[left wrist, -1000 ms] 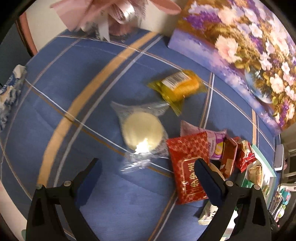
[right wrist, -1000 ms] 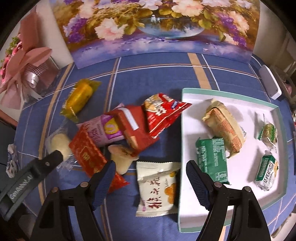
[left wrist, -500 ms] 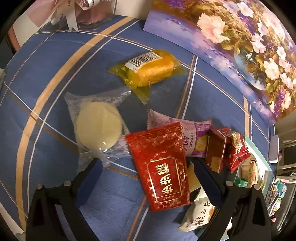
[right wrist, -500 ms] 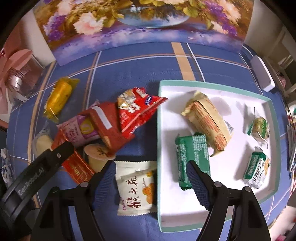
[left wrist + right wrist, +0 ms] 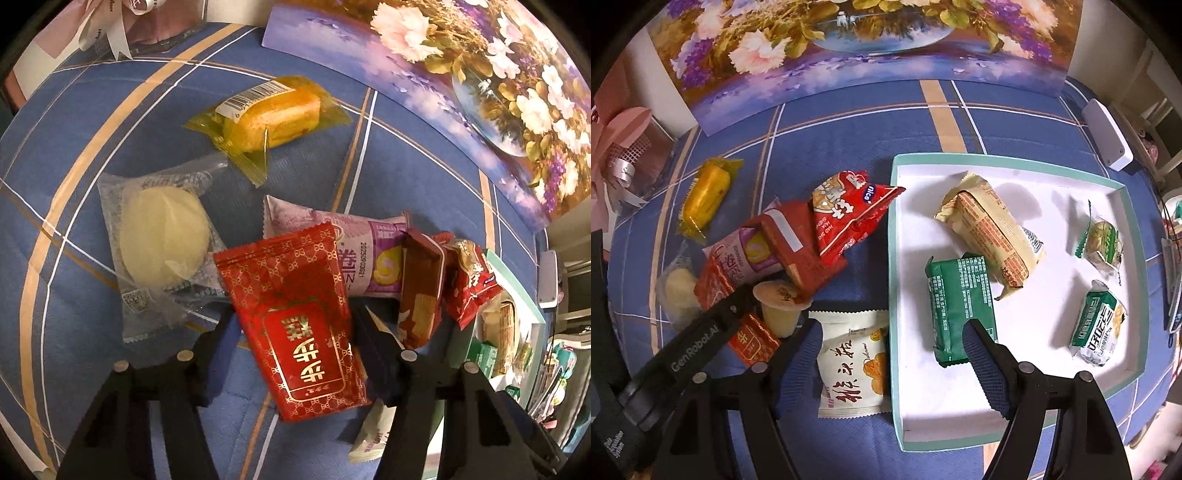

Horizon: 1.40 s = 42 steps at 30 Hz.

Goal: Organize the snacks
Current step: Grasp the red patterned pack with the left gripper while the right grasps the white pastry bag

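A red pouch with gold print (image 5: 295, 314) lies on the blue tablecloth between the fingers of my left gripper (image 5: 295, 328). The jaws are closing and the pads touch its two long edges. Around it lie a round pale cake in clear wrap (image 5: 162, 240), a yellow cake (image 5: 273, 114), a purple packet (image 5: 369, 258) and a brown-red packet (image 5: 421, 288). My right gripper (image 5: 894, 350) stands open over a white packet (image 5: 849, 358) and the left rim of the white tray (image 5: 892, 258). The tray holds a green packet (image 5: 960, 302) and several other snacks.
A jelly cup (image 5: 779, 306) and a red snack bag (image 5: 849, 210) sit in the pile left of the tray. A flower painting (image 5: 871, 48) stands along the back, a pink bouquet (image 5: 624, 147) at the far left, a white device (image 5: 1108, 136) at the right.
My left gripper came down over the red pouch and its jaws narrowed from wide open onto the pouch. My right gripper shifted right, with the tray nearer the centre of its view.
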{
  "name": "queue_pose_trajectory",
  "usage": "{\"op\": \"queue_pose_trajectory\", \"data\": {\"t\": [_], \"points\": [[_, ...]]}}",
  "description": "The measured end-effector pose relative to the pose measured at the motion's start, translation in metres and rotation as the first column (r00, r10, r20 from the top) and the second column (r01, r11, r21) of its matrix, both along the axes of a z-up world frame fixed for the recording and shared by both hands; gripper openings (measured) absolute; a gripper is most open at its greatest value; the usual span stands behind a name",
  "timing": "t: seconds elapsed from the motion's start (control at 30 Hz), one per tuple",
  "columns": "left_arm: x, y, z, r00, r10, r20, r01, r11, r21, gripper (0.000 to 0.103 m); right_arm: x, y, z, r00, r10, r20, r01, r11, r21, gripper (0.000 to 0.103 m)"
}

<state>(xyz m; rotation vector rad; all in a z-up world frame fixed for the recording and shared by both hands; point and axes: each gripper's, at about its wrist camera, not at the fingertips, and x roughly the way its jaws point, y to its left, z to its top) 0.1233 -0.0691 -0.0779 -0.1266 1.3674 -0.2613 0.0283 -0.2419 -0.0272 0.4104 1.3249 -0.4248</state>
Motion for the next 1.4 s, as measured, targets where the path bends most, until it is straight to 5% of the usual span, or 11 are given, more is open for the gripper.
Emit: {"op": "queue_pose_trajectory", "data": {"t": [0.67, 1.4], "points": [[-0.018, 0.038, -0.01, 0.998, 0.009, -0.056, -0.006, 0.999, 0.049, 0.056, -0.003, 0.033, -0.003, 0.995, 0.089, 0.049, -0.096, 0.983, 0.159, 0.081], [-0.015, 0.059, -0.012, 0.997, 0.038, -0.074, -0.035, 0.999, 0.036, 0.056, 0.015, 0.074, -0.036, 0.986, 0.165, -0.038, -0.163, 0.985, 0.052, 0.076]]}}
